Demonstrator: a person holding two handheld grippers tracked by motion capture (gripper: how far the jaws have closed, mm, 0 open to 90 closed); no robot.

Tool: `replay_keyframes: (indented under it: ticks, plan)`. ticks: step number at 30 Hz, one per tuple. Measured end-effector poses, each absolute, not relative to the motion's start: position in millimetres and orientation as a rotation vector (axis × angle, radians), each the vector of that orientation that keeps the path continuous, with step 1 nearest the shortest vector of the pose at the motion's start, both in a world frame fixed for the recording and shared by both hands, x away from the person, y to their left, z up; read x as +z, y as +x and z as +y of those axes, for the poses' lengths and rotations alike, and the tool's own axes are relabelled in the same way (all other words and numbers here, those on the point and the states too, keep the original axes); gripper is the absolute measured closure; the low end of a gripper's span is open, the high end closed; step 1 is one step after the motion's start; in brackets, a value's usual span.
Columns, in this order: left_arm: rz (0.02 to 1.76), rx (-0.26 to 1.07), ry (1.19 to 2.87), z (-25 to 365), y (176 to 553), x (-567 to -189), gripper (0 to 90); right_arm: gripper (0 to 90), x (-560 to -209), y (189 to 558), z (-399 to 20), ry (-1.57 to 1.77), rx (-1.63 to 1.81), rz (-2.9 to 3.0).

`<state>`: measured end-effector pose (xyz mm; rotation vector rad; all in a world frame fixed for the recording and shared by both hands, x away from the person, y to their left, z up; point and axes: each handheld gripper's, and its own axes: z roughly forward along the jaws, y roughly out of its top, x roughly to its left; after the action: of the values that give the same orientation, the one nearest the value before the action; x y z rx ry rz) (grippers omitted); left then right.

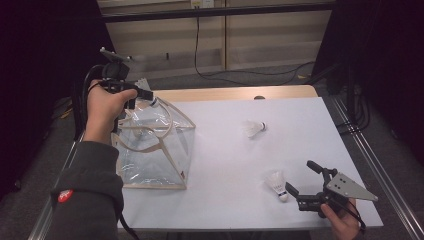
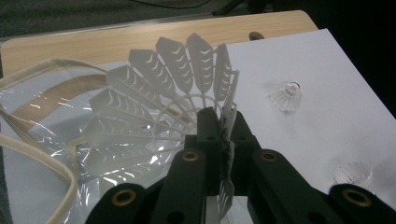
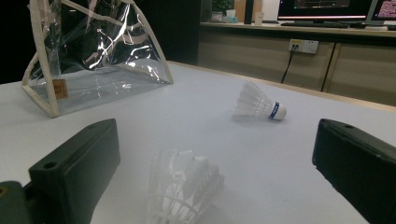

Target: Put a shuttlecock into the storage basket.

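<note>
My left gripper (image 1: 145, 97) is raised over the top of a clear plastic bag (image 1: 155, 145) with beige trim. It is shut on the skirt edge of a white shuttlecock (image 2: 163, 102), which fans out above the bag (image 2: 42, 107) in the left gripper view. My right gripper (image 1: 300, 176) rests open near the table's front right. A second shuttlecock (image 1: 277, 186) lies just at its fingertips and shows blurred between the wide jaws (image 3: 184, 189); the pads stand apart from it. A third shuttlecock (image 1: 254, 128) lies mid-table.
The white tabletop (image 1: 225, 165) has a wooden strip along its far edge. The bag stands on the table's left side with its strap loops (image 2: 28, 149) hanging loose. Dark floor and cables lie beyond the table.
</note>
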<state>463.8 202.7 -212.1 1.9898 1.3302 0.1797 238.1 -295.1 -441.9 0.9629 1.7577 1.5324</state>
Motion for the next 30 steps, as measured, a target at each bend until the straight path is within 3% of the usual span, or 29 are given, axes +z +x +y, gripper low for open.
replay_keyframes:
  ticks: [30]
  plan:
    - [1.347,0.168,2.025,203,468,-229,86.9,0.5,-441,238,-297,0.965,1.533,1.751]
